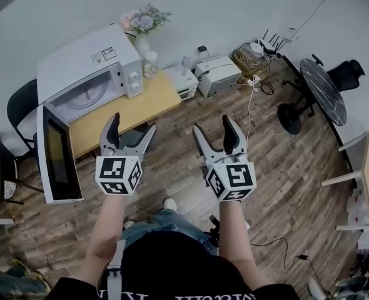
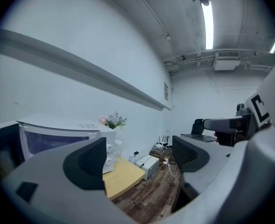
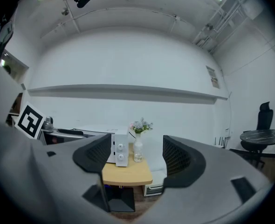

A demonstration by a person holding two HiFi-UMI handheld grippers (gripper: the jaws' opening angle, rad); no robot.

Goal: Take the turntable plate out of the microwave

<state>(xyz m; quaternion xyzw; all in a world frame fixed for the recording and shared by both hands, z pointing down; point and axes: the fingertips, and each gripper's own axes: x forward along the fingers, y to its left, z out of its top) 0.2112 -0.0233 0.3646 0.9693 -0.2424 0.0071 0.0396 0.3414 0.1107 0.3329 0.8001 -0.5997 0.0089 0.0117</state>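
Turntable plate of round clear glass (image 1: 84, 96) lies inside the open-doored white microwave (image 1: 90, 60), while our left gripper (image 1: 132, 125) and right gripper (image 1: 212, 127) hang well back, jaws apart and empty, so we judge the whole lift-out remains.

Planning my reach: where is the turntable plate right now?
Head view, upper left: the turntable plate lies inside the open microwave on the wooden table.

Two claws: left claw (image 1: 132, 125), right claw (image 1: 212, 125). Ahead of claws: one microwave (image 1: 87, 64), one plate (image 1: 84, 95), one table (image 1: 141, 102), one vase (image 1: 142, 44).
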